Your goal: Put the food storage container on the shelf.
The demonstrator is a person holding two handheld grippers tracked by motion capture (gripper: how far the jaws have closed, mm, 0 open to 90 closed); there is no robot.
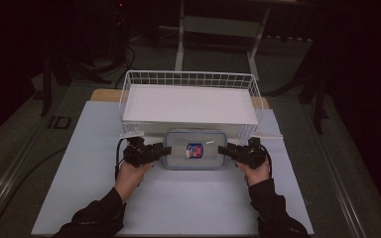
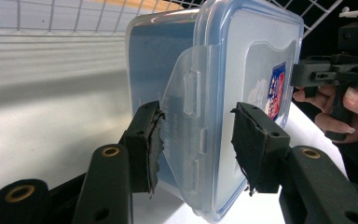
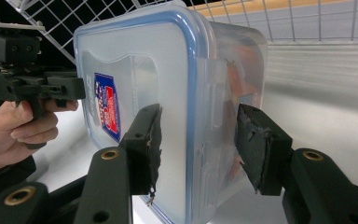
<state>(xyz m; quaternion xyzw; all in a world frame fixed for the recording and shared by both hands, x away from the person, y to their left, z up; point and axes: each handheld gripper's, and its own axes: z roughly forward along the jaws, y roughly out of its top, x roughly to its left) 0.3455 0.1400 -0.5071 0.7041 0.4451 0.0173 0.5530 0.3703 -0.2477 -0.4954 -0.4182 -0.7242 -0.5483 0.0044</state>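
Observation:
A clear plastic food container (image 1: pixel 195 149) with a blue-rimmed lid and a red-and-blue sticker lies flat on the white sheet, just in front of the wire basket. My left gripper (image 1: pixel 167 150) is at its left end and my right gripper (image 1: pixel 222 150) at its right end. In the left gripper view the jaws (image 2: pixel 198 140) straddle the container (image 2: pixel 242 56) at its latch flap; one pad brushes the flap, the other stands a sliver off the lid. In the right gripper view the jaws (image 3: pixel 198 140) straddle the other end (image 3: pixel 135 70), with thin gaps at both pads.
A white wire basket (image 1: pixel 188 74) with a white floor stands right behind the container. The white sheet (image 1: pixel 178 198) runs wide toward the person's side. The floor around the table is dark, with cables and stands at the back.

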